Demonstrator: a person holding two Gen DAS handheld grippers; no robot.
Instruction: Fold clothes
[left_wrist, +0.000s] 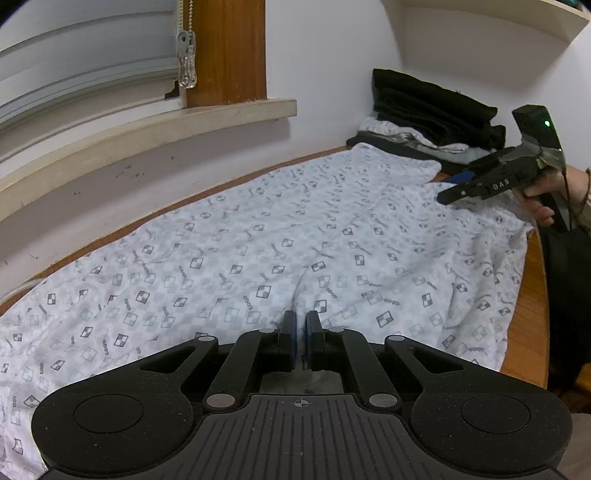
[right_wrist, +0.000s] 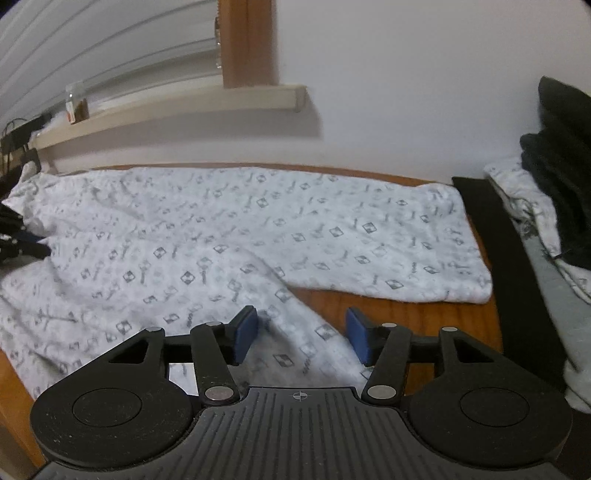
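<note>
Left gripper (left_wrist: 301, 332) was pinched nearly shut on a ridge of the patterned white trousers (left_wrist: 280, 236), which lay spread lengthwise on the wooden table (left_wrist: 528, 306) below the window sill (left_wrist: 147, 129). That anchor looked sound; best kept low and steady.

Right gripper (right_wrist: 301, 336) stood partly open, holding nothing, its blue pads (right_wrist: 245, 332) straddling the near leg's hem. Judged advice: seat both pads on the hem edge before closing, gather both layers, then lift evenly. The folded pile (right_wrist: 554, 206) sat at far right.
</note>
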